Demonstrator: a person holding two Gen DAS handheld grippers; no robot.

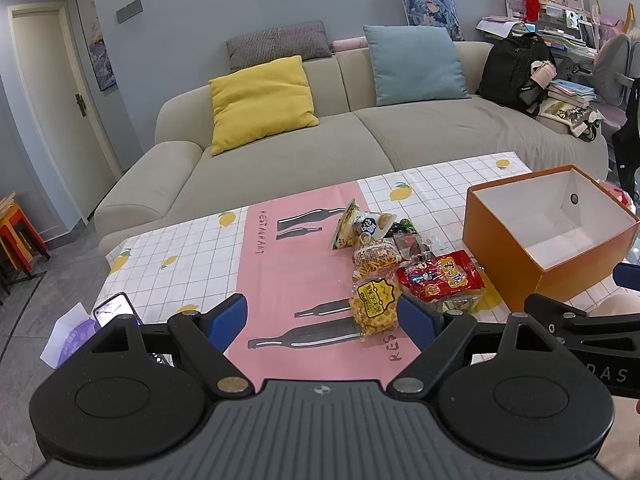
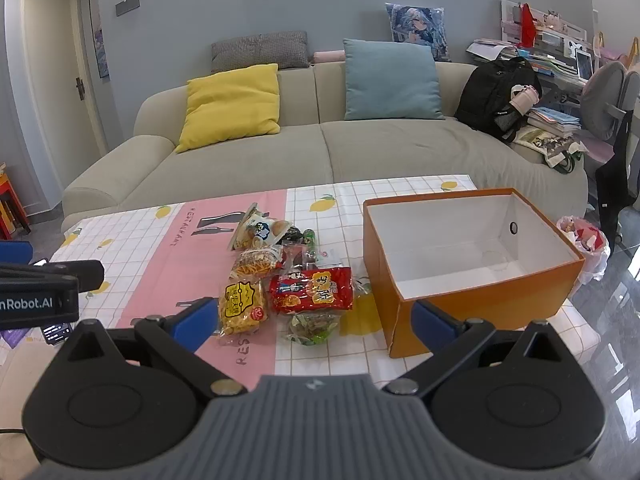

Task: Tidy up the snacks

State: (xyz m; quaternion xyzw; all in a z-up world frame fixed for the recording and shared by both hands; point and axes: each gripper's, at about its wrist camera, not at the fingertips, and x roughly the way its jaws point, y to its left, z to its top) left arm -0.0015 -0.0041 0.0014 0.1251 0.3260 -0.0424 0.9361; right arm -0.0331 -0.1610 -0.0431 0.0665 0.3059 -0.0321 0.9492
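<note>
1. Snacks (image 2: 288,280) lie heaped on the bench (image 2: 132,240), just ahead of both hand-held grippers, which are spread wide and empty.
2. Left hand-held gripper (image 1: 322,320) is nearest the yellow packet (image 1: 374,308).
3. Right hand-held gripper (image 2: 316,324) faces the pile; beyond to its right stands the empty orange box (image 2: 480,300).

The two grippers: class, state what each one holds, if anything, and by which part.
Nothing is held. The left gripper and the right gripper are both open above the table, short of the snack packets.
</note>
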